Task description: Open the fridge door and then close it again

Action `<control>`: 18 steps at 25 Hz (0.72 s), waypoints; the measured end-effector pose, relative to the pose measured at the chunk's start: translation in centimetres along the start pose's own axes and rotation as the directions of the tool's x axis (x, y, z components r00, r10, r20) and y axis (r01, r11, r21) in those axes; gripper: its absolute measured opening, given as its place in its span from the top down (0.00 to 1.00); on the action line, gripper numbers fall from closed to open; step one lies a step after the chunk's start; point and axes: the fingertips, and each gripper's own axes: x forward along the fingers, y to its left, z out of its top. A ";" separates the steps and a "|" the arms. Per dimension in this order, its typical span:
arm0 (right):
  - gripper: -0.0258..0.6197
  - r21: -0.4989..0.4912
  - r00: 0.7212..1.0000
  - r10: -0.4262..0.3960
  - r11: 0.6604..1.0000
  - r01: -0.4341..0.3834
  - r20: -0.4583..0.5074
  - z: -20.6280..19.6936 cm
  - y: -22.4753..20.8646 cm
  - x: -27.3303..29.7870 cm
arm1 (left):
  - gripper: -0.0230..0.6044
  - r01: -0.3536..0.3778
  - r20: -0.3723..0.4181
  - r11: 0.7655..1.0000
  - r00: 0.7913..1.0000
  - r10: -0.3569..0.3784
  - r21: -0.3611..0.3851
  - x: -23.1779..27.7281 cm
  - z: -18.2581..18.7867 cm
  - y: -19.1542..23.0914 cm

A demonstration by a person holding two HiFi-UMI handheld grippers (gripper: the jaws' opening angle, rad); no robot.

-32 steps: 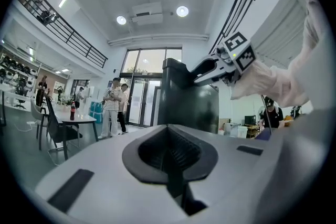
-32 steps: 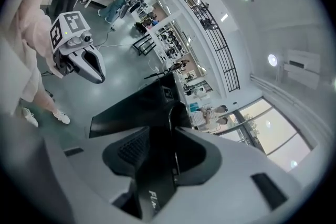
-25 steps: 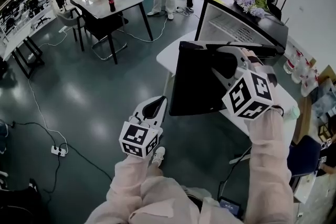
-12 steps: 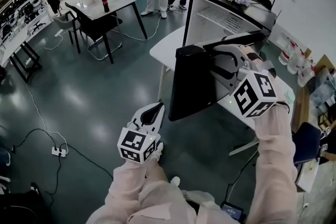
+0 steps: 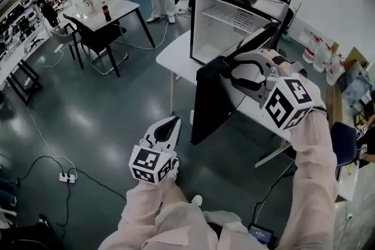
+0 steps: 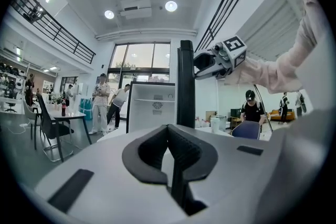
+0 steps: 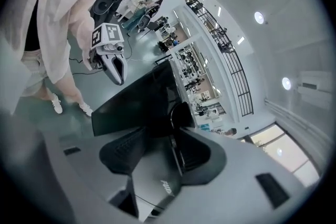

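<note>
Straddles the open fridge door's (image 5: 208, 102) top edge with right gripper (image 5: 229, 70), jaws just spreading, loose around it; holds left gripper (image 5: 169, 126) closed, empty, nearby.

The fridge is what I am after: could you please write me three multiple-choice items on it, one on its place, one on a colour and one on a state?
1. Where does the fridge stand?
A. On the floor
B. On a white table
C. On a wall shelf

2. What colour is its door?
A. Black
B. Red
C. Yellow

3. In what state is the door?
A. Fully shut
B. Swung open
C. Taken off and lying on the floor

Answers:
1. B, since the head view shows the fridge on the white tabletop, well above the floor.
2. A, since the door panel is black in the head view and the right gripper view.
3. B, since the door stands away from the cabinet and the white inside with its shelf is in plain sight.
</note>
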 end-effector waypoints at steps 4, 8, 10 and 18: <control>0.63 -0.041 0.999 0.033 0.999 -0.034 -0.034 -0.8 1.4 -2.3 | 0.95 0.019 0.007 1.000 1.000 -0.019 0.012 0.0 0.5 -1.8; 0.63 -0.065 0.996 0.053 0.996 -0.058 -0.065 -1.9 2.2 -3.6 | 0.94 0.026 0.014 1.000 1.000 -0.026 0.014 0.4 0.7 -2.8; 0.63 -0.065 0.996 0.056 0.996 -0.060 -0.068 -2.0 2.3 -3.8 | 0.95 0.029 0.020 0.999 0.999 -0.030 0.015 0.6 0.9 -2.8; 0.62 -0.042 0.996 0.058 0.997 -0.061 -0.064 -2.0 2.8 -4.9 | 0.95 0.031 0.020 0.999 0.999 -0.031 0.014 0.0 1.0 -2.7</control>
